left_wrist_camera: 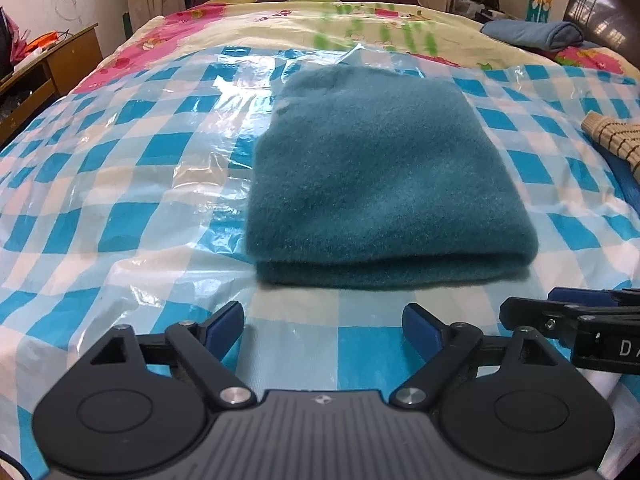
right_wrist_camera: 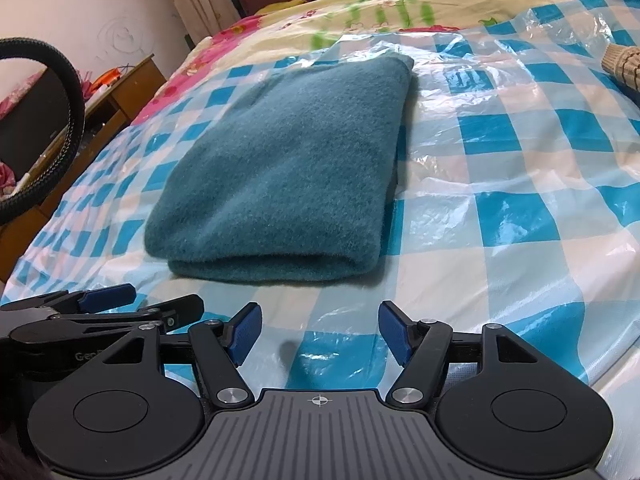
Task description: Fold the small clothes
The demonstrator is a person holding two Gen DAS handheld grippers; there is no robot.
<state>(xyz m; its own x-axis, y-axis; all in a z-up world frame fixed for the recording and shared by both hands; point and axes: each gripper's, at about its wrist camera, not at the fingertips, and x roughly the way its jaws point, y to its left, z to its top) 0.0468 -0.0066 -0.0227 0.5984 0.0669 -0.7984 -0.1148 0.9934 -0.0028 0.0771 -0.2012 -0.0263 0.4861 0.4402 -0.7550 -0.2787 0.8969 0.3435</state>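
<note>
A teal fuzzy garment (left_wrist_camera: 380, 176) lies folded into a thick rectangle on the blue-and-white checked plastic sheet (left_wrist_camera: 132, 184), its rounded fold edge toward me. My left gripper (left_wrist_camera: 323, 322) hovers just in front of that edge, open, with only the sheet between its blue pads. In the right wrist view the same garment (right_wrist_camera: 288, 160) lies ahead and slightly left. My right gripper (right_wrist_camera: 320, 332) is open too, empty, short of the fold edge. Each gripper shows at the other's side: the right gripper (left_wrist_camera: 568, 312) and the left gripper (right_wrist_camera: 108, 300).
A beige striped knit piece (left_wrist_camera: 616, 140) lies at the sheet's right edge. A folded blue cloth (left_wrist_camera: 536, 34) rests far right on the floral bedspread (left_wrist_camera: 280, 28). A wooden desk (left_wrist_camera: 52, 68) stands left of the bed. A black cable loop (right_wrist_camera: 60, 120) hangs at left.
</note>
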